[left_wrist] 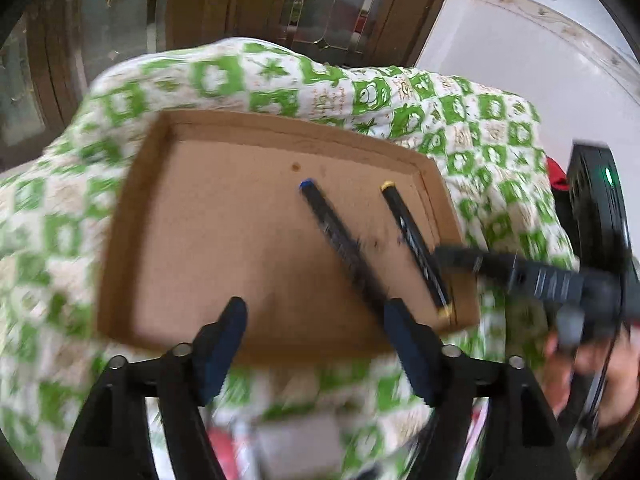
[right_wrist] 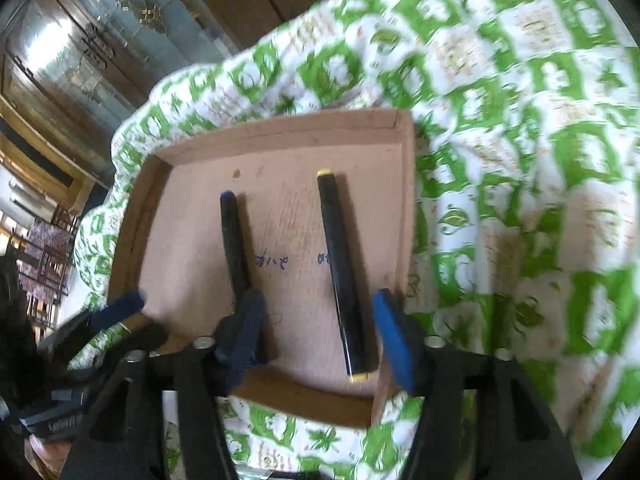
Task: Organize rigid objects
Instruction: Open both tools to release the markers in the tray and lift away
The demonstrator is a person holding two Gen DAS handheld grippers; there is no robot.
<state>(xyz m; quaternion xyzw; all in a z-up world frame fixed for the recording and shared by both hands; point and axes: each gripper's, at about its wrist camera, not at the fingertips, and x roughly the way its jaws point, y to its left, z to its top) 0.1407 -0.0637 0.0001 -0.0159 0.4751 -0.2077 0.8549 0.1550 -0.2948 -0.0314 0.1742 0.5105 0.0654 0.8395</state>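
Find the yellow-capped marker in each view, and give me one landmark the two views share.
Left wrist: the yellow-capped marker lies right of centre in the cardboard tray, by its right wall.
Right wrist: it lies centre, right of the blue-capped marker.
Shared landmark: the blue-capped marker beside it.

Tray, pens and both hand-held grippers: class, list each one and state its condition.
Tray: open-topped, lying on the quilt.
Blue-capped pen: capped, lying flat in the tray.
Yellow-capped pen: capped, lying flat in the tray, apart from the other.
Left hand-held gripper: open, holding nothing.
Right hand-held gripper: open, holding nothing.
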